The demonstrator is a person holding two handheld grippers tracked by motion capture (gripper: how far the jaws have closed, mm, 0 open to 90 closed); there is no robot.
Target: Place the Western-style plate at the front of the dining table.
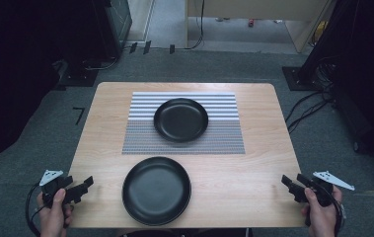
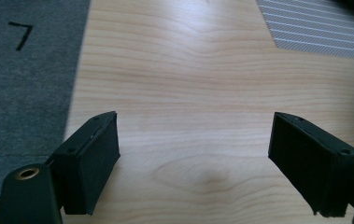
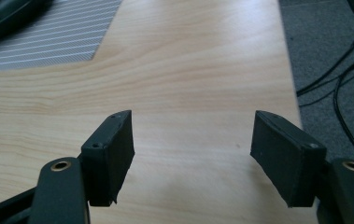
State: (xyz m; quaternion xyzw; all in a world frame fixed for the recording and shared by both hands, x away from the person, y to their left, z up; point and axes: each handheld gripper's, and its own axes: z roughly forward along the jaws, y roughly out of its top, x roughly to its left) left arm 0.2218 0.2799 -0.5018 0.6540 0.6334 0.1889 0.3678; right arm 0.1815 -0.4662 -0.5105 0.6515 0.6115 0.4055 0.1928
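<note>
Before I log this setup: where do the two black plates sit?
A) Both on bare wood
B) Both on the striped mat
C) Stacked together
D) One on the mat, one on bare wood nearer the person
D: one black plate rests on the striped mat; the other plate lies on the bare table, nearer the person.

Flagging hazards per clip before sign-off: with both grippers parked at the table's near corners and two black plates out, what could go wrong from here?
1. The near plate sits close to the table's front edge; a nudge toward the person might tip it off.
2. Both plates are shallow with low rims, so the open left gripper or right gripper may slip when pinching one.
3. The far plate rests on a striped placemat, which could slide if the plate is dragged.
</note>
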